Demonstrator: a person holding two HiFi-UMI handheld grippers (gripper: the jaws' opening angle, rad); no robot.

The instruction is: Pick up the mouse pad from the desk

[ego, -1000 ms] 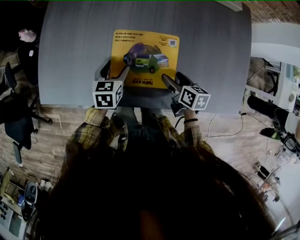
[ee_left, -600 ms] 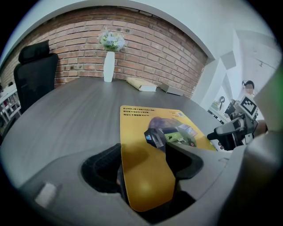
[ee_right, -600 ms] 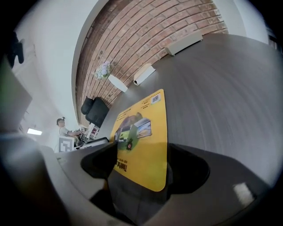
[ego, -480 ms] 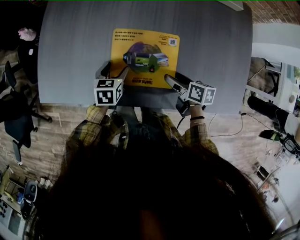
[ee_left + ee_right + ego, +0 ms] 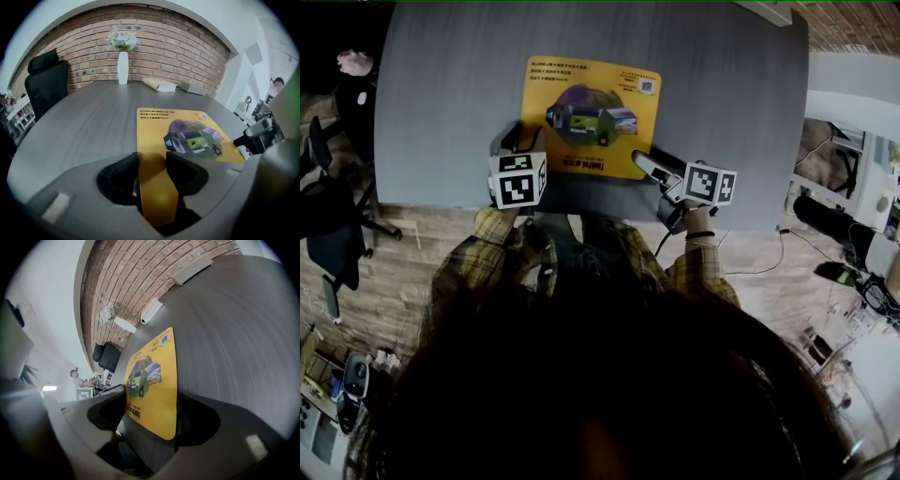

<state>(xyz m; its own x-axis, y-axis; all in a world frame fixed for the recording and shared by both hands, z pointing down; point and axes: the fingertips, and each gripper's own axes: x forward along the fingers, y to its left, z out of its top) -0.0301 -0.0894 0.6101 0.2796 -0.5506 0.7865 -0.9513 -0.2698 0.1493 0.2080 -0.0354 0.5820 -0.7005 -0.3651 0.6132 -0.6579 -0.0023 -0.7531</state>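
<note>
Left gripper [image 5: 152,176] sank toward the mouse pad [image 5: 586,84]; we log both closing, neither clenched: left half apart, right gripper [image 5: 151,416] wide, each astride a near corner.

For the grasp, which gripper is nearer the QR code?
Right. The right gripper straddles the pad corner on the code's side, the left gripper the other near corner; both have just been closing, pad between jaws.
</note>
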